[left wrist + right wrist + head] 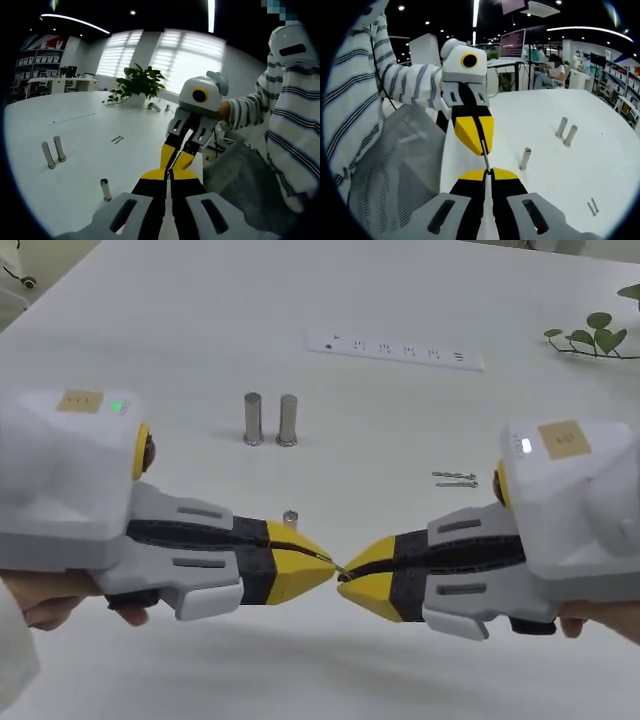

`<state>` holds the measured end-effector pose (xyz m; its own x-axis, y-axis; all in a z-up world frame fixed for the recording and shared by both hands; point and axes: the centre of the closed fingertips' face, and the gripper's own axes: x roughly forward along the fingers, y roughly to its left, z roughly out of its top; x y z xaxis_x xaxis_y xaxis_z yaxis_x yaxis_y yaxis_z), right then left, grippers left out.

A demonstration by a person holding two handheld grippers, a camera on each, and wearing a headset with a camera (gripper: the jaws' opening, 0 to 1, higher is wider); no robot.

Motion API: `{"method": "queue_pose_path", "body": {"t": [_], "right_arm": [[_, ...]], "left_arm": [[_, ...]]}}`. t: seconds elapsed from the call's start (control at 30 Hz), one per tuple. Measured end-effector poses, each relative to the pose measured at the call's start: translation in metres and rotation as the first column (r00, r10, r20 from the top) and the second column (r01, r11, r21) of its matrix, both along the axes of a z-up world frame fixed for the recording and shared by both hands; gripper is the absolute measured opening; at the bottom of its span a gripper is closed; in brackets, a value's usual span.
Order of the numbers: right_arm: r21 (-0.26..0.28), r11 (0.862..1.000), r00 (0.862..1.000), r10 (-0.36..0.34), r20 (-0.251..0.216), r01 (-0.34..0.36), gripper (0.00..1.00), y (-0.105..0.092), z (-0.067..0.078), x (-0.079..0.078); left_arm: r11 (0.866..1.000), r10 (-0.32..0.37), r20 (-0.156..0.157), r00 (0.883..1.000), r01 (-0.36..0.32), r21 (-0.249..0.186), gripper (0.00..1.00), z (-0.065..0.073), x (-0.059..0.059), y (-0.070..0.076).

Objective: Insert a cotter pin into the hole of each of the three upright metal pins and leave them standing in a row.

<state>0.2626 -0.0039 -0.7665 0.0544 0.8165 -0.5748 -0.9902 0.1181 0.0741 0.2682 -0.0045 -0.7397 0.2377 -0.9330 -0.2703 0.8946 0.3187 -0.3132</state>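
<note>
Two upright metal pins (253, 418) (288, 420) stand side by side at mid-table. A third pin (290, 518) stands nearer, half hidden behind my left gripper (330, 562). My right gripper (343, 579) meets it tip to tip above the table's near part. In the right gripper view a thin cotter pin (484, 156) spans from the left gripper's (482, 144) shut yellow tips to my right gripper's (487, 173) shut tips. Two spare cotter pins (455, 479) lie on the table to the right.
A white power strip (395, 348) lies at the back, and a plant sprig (595, 338) reaches in at the far right. A person's striped sleeve (280, 115) and a grey mesh chair (400, 165) are at the table's near edge.
</note>
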Motion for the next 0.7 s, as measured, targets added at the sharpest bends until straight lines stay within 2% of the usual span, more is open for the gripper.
{"method": "queue_pose_path", "body": {"t": [0.23,0.43,0.53,0.7], "right_arm": [[-0.002,1.000,1.000,0.020,-0.008,-0.020,0.05,0.000,0.001,-0.002],[-0.013,0.998,0.998,0.067,-0.020,-0.068,0.04,-0.001,0.003,-0.007],[-0.026,0.996,0.996,0.084,-0.027,-0.085,0.04,-0.001,0.003,-0.009],[-0.035,0.994,0.995,0.098,-0.027,-0.099,0.03,-0.001,0.003,-0.009]], "left_arm": [[1.000,-0.023,0.017,1.000,0.022,0.019,0.00,-0.003,-0.003,0.002],[0.998,-0.050,0.029,0.998,0.049,0.043,0.00,-0.006,-0.008,0.003],[0.996,-0.071,0.052,0.996,0.067,0.063,0.00,-0.008,-0.010,0.003],[0.995,-0.073,0.049,0.996,0.069,0.075,0.01,-0.011,-0.010,0.003]]}}
